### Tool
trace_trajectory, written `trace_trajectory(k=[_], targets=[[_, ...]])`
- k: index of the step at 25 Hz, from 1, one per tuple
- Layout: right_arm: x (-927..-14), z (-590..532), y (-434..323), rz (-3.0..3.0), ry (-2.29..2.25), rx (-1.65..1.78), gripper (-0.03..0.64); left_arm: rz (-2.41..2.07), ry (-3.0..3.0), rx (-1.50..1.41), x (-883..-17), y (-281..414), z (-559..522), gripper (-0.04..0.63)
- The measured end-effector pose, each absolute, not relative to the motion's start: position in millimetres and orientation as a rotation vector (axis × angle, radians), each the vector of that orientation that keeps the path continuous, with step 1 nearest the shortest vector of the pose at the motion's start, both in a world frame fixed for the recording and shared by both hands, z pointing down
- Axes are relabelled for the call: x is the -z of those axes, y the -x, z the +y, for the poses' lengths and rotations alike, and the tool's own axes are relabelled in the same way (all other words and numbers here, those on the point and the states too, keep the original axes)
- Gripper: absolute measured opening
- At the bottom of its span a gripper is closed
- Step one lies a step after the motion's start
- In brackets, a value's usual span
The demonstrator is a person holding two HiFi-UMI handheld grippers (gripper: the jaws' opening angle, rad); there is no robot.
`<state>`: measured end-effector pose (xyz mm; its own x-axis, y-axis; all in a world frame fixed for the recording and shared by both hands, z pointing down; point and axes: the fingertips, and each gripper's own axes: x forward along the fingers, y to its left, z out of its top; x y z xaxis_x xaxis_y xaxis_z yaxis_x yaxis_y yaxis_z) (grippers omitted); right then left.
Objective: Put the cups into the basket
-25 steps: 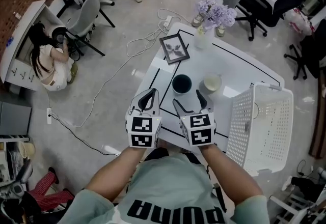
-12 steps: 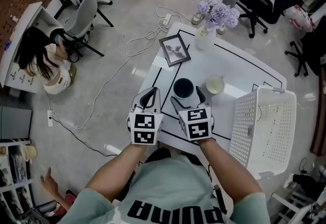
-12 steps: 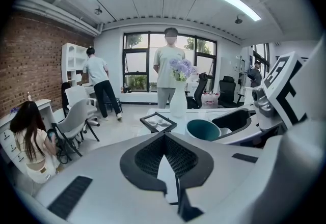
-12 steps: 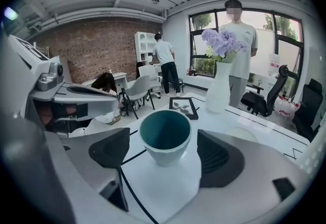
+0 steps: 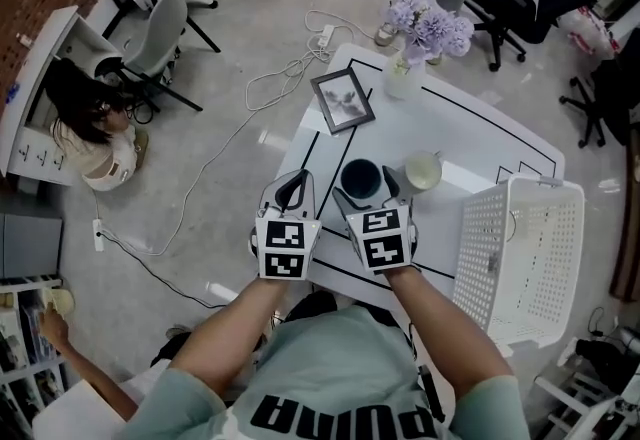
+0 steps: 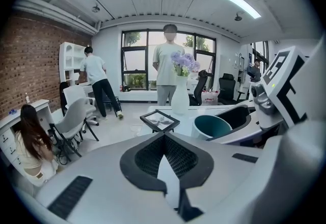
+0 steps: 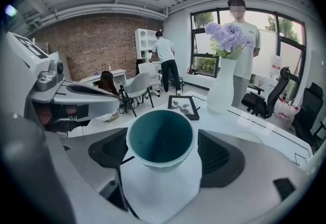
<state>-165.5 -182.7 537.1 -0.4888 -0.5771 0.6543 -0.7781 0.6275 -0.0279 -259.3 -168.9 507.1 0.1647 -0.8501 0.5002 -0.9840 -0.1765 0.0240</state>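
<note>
Dark teal round cup [image 5: 359, 177] upright on the white tabletop [image 5: 460, 138], between the right gripper's [image 5: 366, 193] jaws.
Those jaws have just been opening and stand released; the left gripper's [image 5: 291, 190] jaws are clenched, empty; a white perforated plastic basket [image 5: 480, 228] stands to the right.

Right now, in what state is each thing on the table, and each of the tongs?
teal cup, upright, empty, between the right tongs, not gripped.
pale cup, upright, untouched.
basket, no cup inside.
left tongs, shut, empty.
right tongs, open, jaws just been opening around the teal cup.
</note>
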Motion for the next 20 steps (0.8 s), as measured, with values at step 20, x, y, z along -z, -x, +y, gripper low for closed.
trace_trajectory(k=[20], targets=[[-546.9,-190.3,171.7,-2.243,-1.068,-0.358,0.393,-1.733,-2.073,-0.555,-527.5,263.3,-179.3,0.006]])
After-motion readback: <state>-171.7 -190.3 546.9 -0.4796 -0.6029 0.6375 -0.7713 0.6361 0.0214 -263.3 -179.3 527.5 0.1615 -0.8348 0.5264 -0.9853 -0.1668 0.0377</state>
